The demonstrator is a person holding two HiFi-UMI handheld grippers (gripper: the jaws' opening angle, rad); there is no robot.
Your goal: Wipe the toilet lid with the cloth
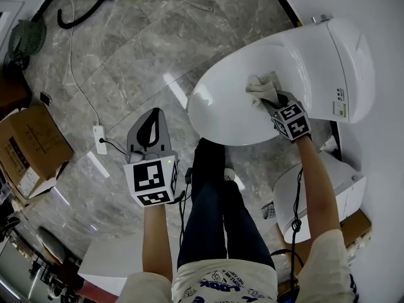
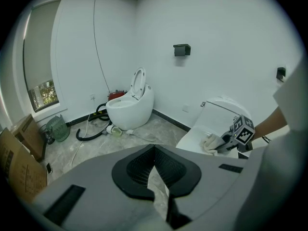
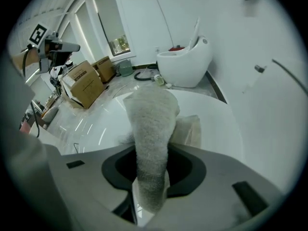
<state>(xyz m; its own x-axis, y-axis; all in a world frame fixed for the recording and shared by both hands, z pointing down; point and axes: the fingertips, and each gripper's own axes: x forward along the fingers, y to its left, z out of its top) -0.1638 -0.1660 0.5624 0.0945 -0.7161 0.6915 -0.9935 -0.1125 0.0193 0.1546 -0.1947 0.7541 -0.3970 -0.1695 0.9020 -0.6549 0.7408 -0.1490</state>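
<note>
The white toilet lid (image 1: 230,109) is down, broad and glossy. A pale cloth (image 1: 262,88) lies bunched on its far right part, and my right gripper (image 1: 270,100) is shut on it, pressing it to the lid. In the right gripper view the cloth (image 3: 151,124) hangs out from between the jaws over the lid (image 3: 91,121). My left gripper (image 1: 150,131) hovers over the floor to the left of the toilet, shut and empty. The left gripper view looks past those jaws (image 2: 154,165) at the cloth (image 2: 211,142) and the right gripper (image 2: 224,142).
Cardboard boxes (image 1: 31,147) stand at the left. A power strip (image 1: 100,139) and its cable lie on the marble floor, with a black hose (image 1: 76,17) farther off. A second toilet (image 2: 130,105) with its seat raised stands by the wall. My legs (image 1: 214,213) are in front of the bowl.
</note>
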